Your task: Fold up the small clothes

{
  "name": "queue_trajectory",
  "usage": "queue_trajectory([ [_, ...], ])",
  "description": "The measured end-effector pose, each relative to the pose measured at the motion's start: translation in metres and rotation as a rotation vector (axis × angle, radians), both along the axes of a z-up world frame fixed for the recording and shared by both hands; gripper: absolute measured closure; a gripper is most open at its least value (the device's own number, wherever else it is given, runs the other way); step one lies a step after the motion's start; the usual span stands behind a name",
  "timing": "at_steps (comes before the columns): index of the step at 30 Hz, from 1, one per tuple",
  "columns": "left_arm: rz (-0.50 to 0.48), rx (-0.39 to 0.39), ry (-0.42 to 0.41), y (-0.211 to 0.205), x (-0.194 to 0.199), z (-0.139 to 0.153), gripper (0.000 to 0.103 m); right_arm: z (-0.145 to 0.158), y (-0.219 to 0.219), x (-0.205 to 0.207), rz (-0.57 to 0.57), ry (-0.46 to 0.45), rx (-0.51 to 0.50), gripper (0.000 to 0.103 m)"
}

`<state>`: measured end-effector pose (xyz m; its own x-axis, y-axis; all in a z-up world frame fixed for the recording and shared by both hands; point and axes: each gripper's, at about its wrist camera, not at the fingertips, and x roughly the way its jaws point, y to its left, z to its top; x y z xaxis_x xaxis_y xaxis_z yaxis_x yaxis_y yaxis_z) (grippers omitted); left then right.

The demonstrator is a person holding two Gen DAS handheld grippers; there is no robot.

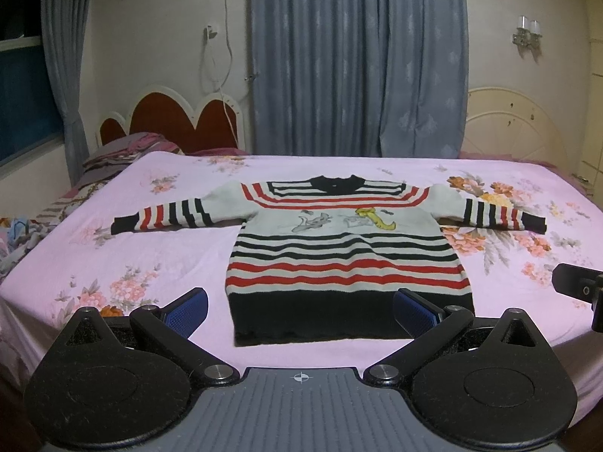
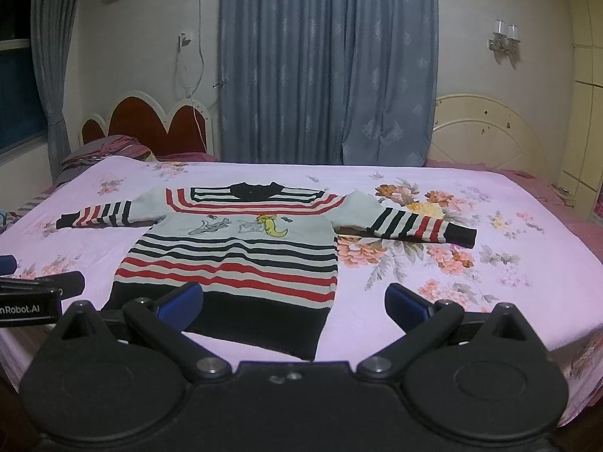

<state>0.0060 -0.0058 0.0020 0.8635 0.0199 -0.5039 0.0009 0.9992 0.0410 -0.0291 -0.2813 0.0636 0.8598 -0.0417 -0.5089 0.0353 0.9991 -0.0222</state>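
A small striped sweater [image 1: 345, 252], white with black and red bands and a cartoon print, lies flat on the pink floral bed sheet [image 1: 158, 248], both sleeves spread out sideways. It also shows in the right wrist view [image 2: 233, 260]. My left gripper [image 1: 301, 310] is open and empty, held just short of the sweater's black hem. My right gripper [image 2: 294, 303] is open and empty, above the hem's right corner. Part of the right gripper shows at the right edge of the left wrist view [image 1: 580, 286].
The sheet [image 2: 471, 293] covers a wide bed. A red heart-shaped headboard [image 1: 169, 116] and pillows [image 1: 128, 148] are at the far left, a cream headboard [image 1: 516, 124] at the far right. Blue curtains [image 1: 354, 60] hang behind. The bed's near edge is just below the grippers.
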Motion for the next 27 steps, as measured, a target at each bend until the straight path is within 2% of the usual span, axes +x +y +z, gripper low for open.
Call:
queue_trajectory([
  [27,0.002,0.003,-0.002,0.0001,0.0016,0.0004,0.000,0.0025,-0.0012,0.0036,-0.001,-0.002,-0.001,0.001],
])
